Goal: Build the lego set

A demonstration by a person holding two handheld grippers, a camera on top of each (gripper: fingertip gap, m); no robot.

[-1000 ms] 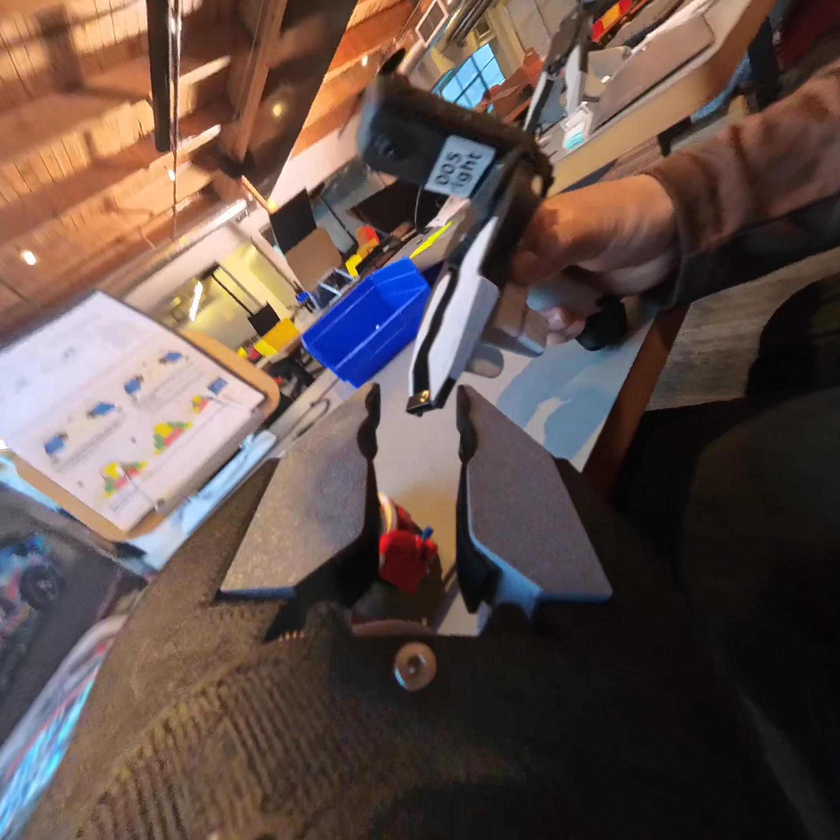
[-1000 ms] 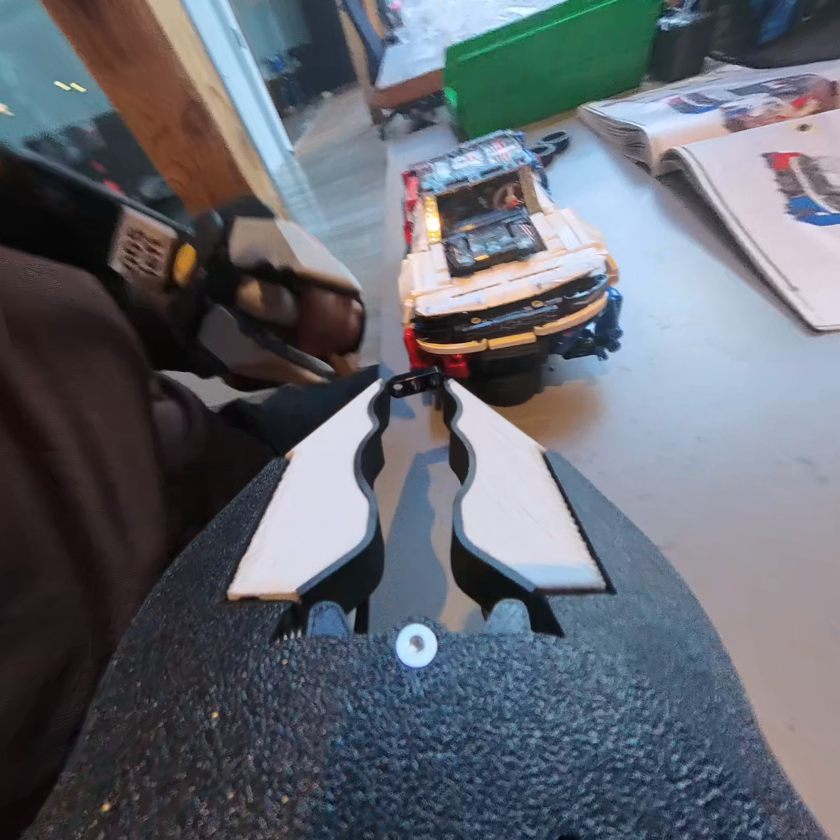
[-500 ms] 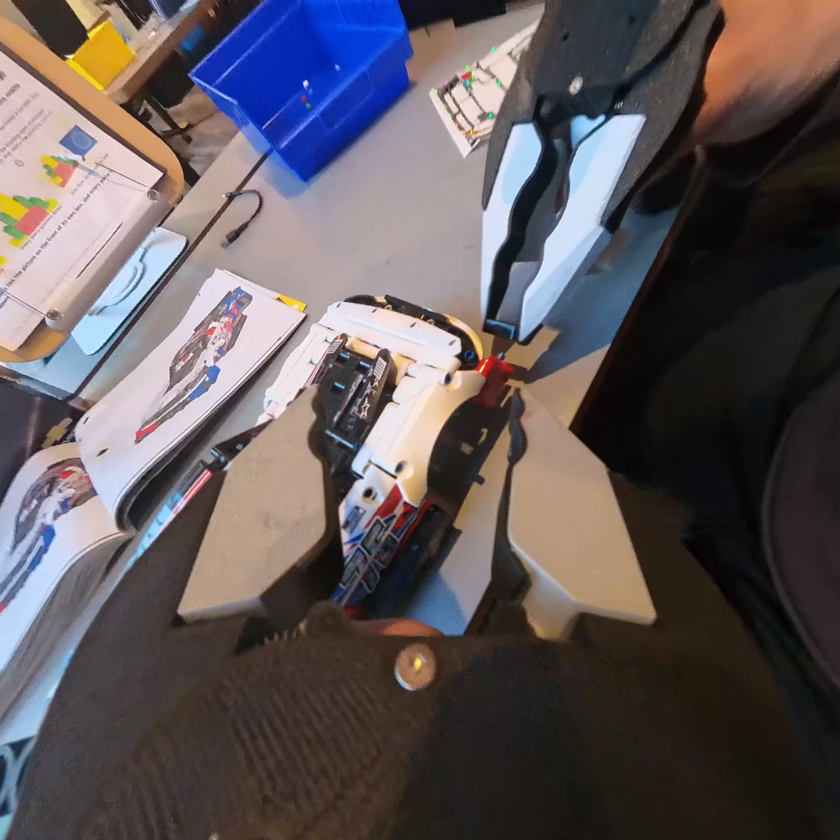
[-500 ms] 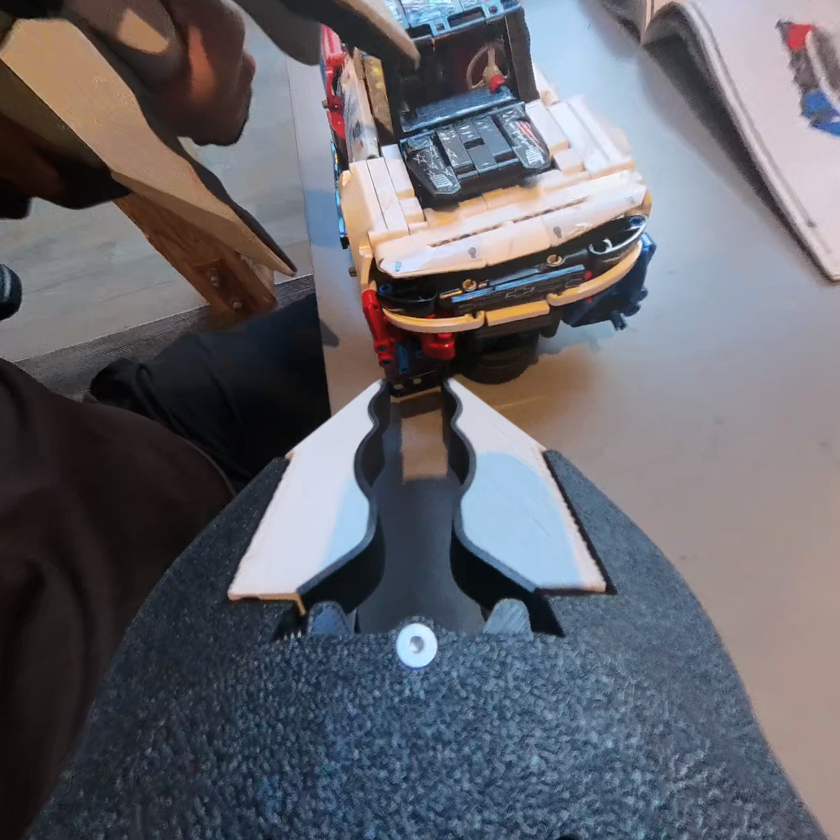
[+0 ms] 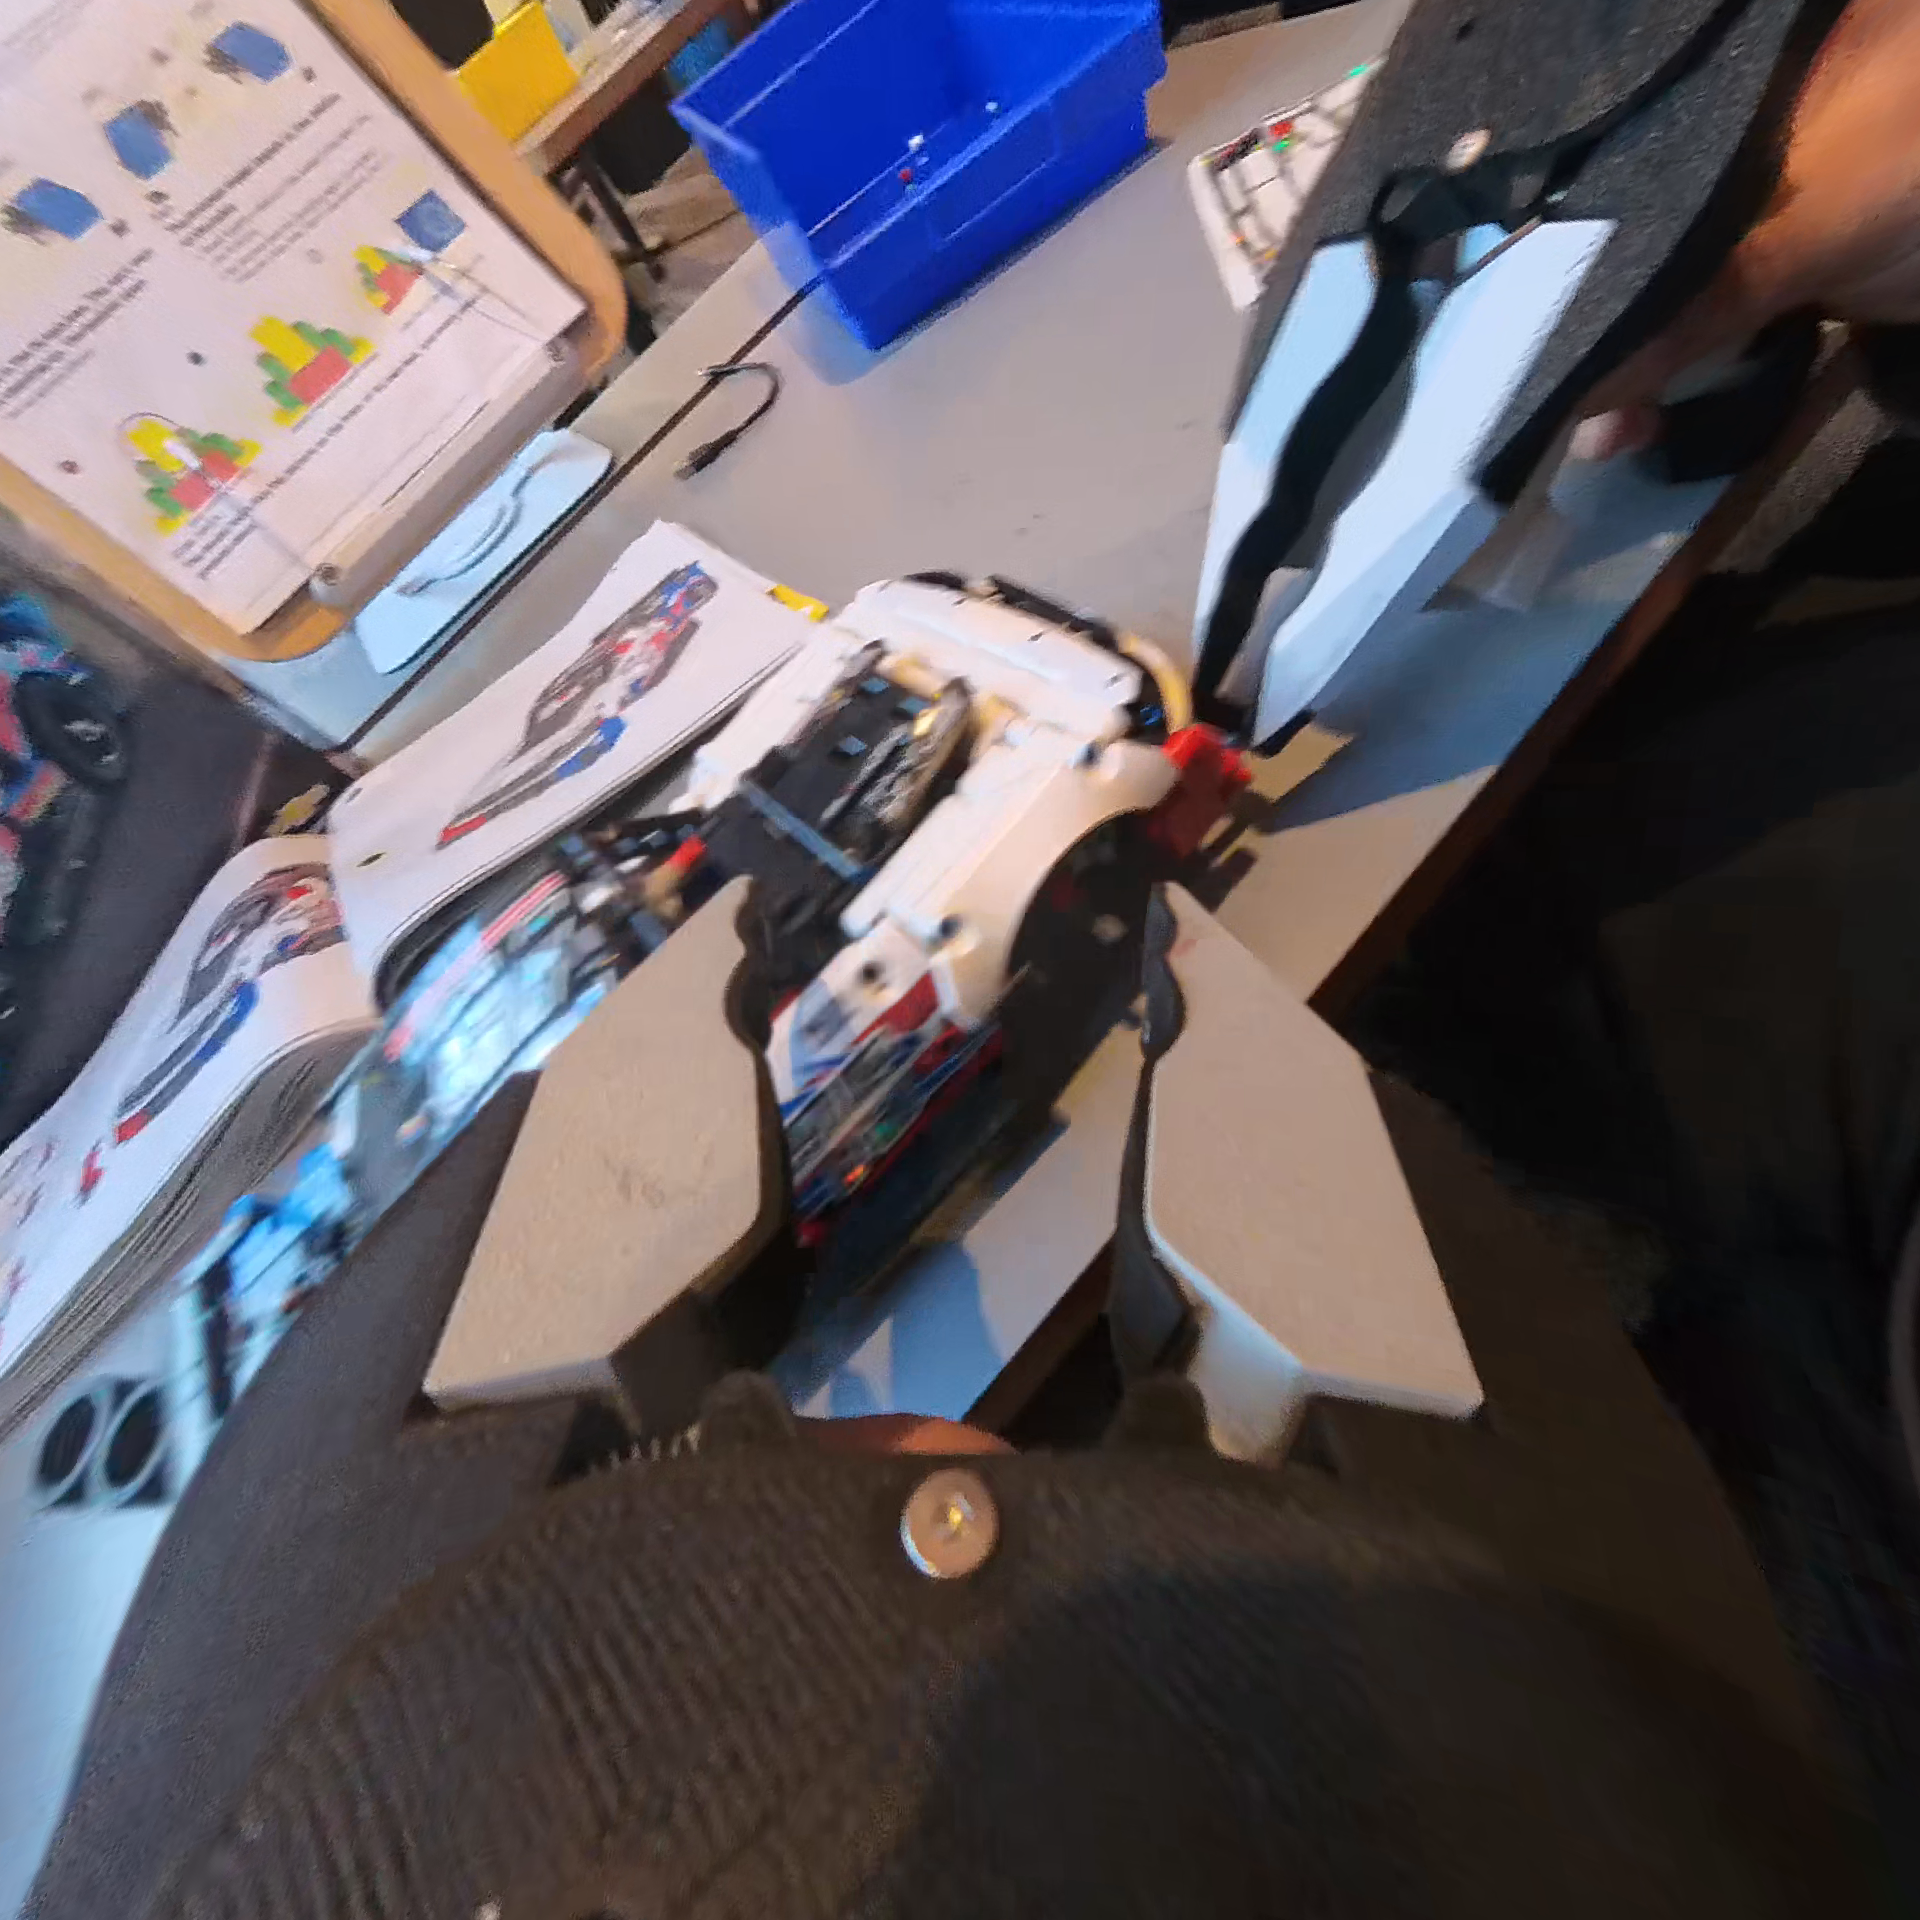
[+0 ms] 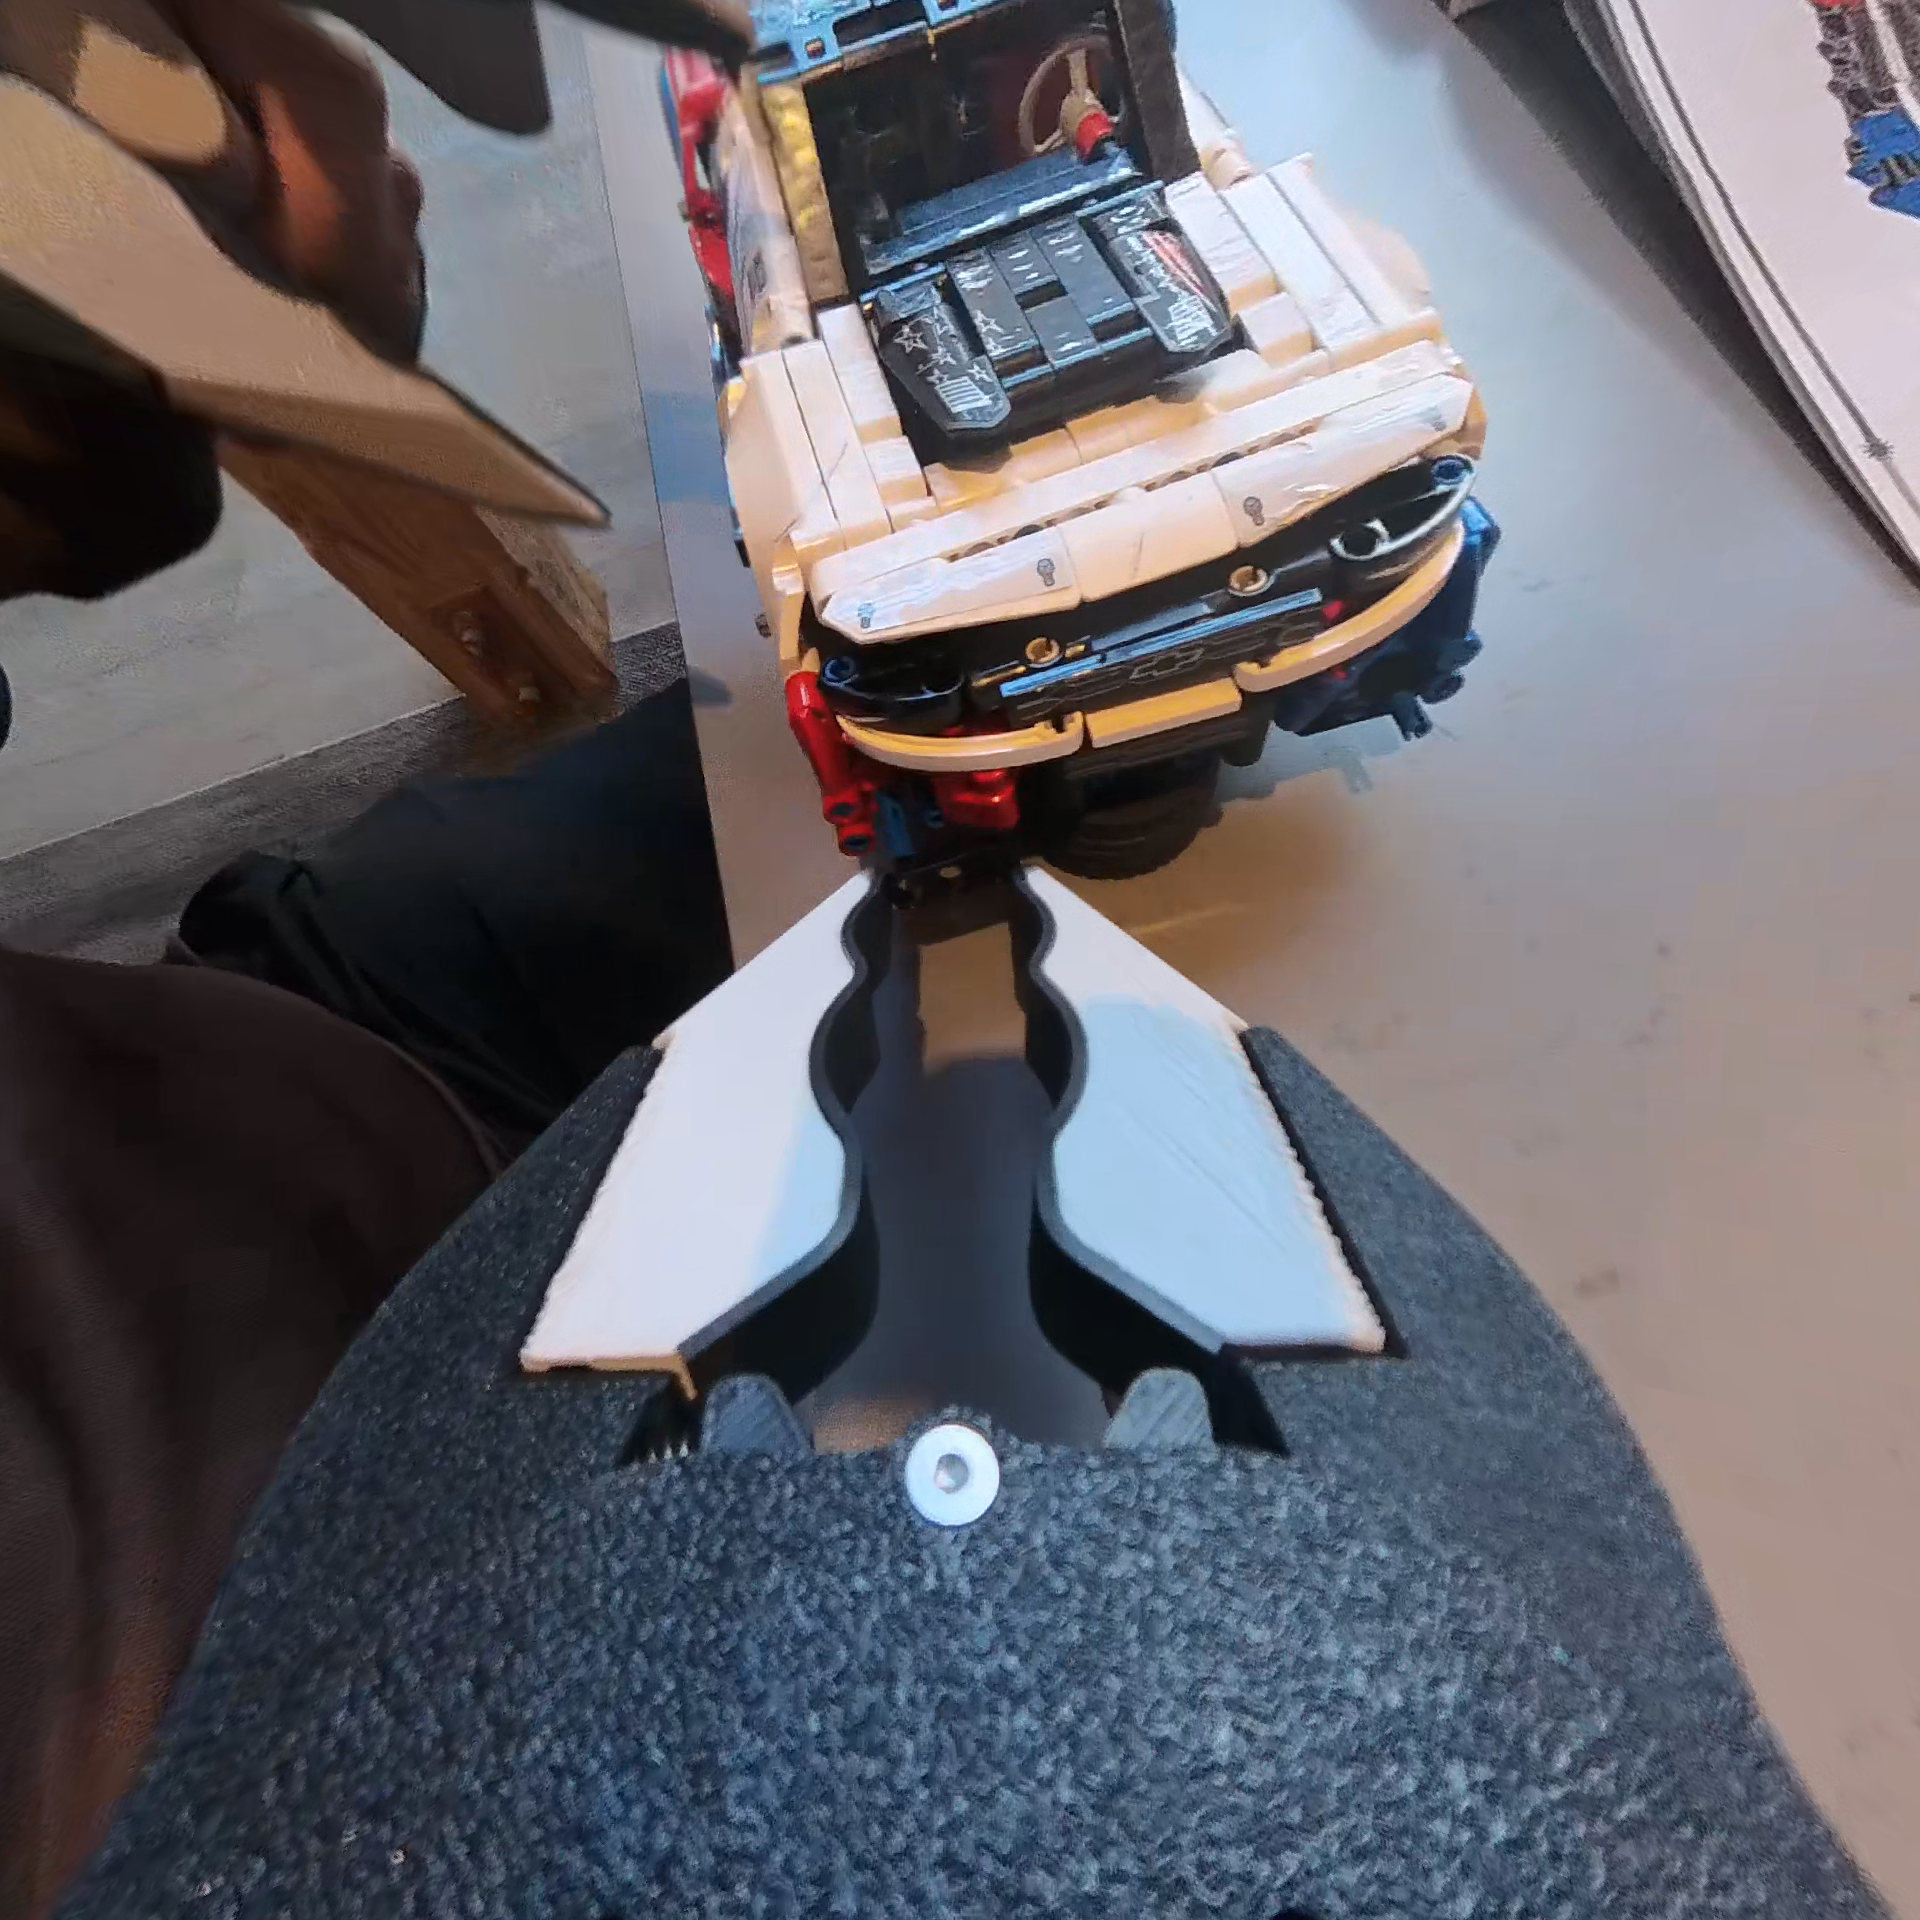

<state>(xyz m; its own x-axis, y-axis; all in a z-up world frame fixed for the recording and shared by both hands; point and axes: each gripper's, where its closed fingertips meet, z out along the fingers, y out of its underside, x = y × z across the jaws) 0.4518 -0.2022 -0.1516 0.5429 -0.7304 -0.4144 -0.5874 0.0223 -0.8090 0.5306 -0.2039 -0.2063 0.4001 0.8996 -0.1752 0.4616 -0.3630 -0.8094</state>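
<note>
Lower left claw (image 5: pixel 951 925), car (image 5: pixel 935 831) blurred

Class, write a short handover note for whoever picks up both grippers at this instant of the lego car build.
Left gripper: open, jaws spread on either side of the lego car, over its middle; no grip visible.
Right gripper: shut on a small black piece, tips at the car's front corner by the red parts.
Car stands on the grey table near its edge; open instruction booklet beside it, blue bin farther back.
Done: body largely built.
Left: likely seat the black piece; whether it is attached cannot be told.
</note>
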